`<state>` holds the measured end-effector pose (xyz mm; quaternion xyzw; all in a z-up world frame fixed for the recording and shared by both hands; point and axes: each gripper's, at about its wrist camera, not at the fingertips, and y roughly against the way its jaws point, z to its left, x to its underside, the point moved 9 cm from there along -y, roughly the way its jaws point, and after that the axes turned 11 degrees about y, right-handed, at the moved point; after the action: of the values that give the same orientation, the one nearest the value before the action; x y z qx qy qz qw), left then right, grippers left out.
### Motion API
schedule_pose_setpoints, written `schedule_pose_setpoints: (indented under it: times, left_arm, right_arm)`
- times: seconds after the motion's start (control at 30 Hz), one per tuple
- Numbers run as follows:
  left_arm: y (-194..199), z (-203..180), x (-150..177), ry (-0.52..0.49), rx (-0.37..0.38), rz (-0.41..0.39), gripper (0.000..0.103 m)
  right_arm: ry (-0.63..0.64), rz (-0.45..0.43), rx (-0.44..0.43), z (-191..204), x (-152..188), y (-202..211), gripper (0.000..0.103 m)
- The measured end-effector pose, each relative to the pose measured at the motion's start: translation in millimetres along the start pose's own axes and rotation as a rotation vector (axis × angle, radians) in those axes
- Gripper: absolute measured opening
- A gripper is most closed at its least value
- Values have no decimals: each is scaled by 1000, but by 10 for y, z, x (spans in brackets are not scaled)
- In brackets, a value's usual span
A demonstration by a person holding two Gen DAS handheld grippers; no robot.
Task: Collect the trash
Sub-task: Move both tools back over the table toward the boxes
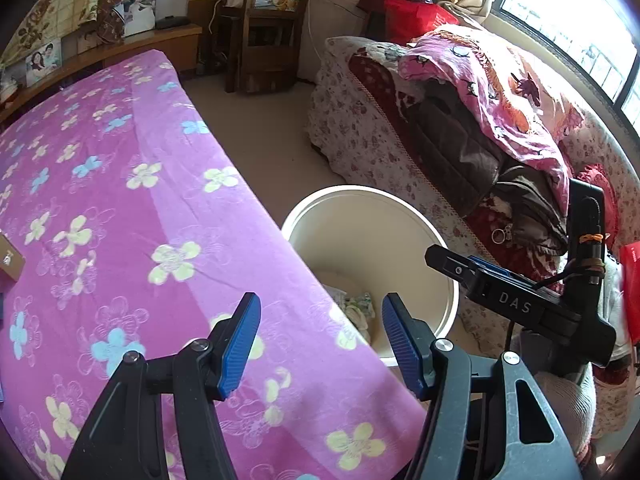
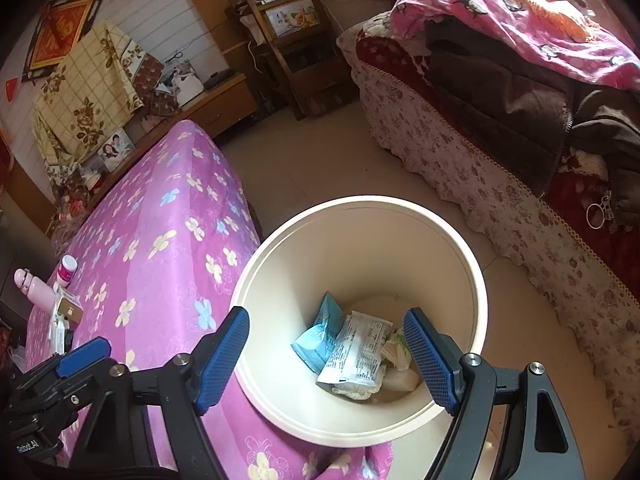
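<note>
Both hand-held grippers hover over the cream bin (image 2: 360, 216), which stands upright on the floor (image 2: 328, 160) with its mouth facing up, tucked against the edge of the desk with the purple flowered cloth (image 2: 160, 216). The right hand-held gripper (image 2: 326, 354) has its blue pads spread apart, nothing between them. The left hand-held gripper (image 1: 320, 344) is apart too, empty. At the bin's bottom: a white printed wrapper (image 2: 360, 352), long side running roughly upper right to lower left, a blue packet (image 2: 320, 332) leaning beside it, plus crumpled paper (image 2: 394, 352).
</note>
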<state>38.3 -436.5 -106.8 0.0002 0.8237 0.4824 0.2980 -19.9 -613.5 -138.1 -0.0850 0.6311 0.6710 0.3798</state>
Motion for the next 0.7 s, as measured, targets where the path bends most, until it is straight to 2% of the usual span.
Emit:
schedule_pose_setpoints:
  times: [0.37, 0.7]
  left_arm:
    - [221, 290, 5, 13, -69, -52, 64]
    - [504, 690, 1, 51, -130, -105, 64]
  right_arm:
    - [58, -11, -13, 341, 3, 135, 82]
    - [125, -19, -50, 864, -24, 187, 82]
